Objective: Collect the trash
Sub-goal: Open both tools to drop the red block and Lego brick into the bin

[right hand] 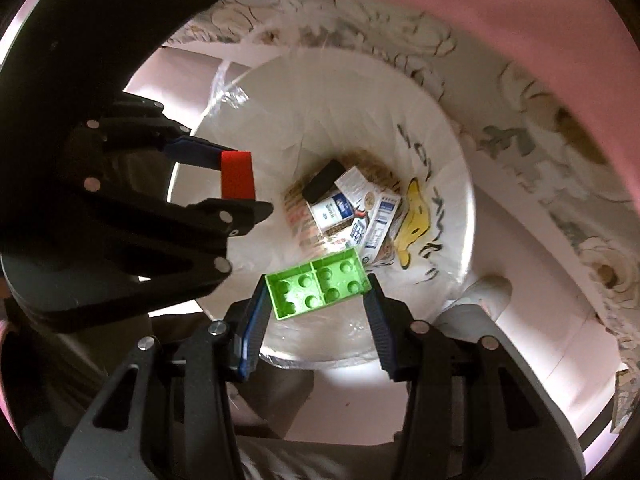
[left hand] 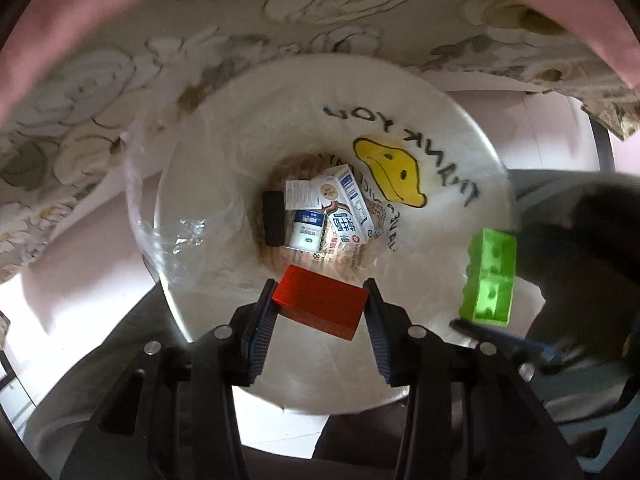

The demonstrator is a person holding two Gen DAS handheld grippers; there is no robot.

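Both grippers hang over the mouth of a white bin lined with a smiley-face bag. My left gripper is shut on a red block, also seen in the right wrist view. My right gripper is shut on a green toy brick, hollow studded side facing the camera; the brick shows at the right of the left wrist view. Several cartons and a black object lie at the bin's bottom.
A floral cloth hangs beside the bin, with a pink edge above it. A clear plastic wrap drapes over the bin's left rim. Pale floor surrounds the bin.
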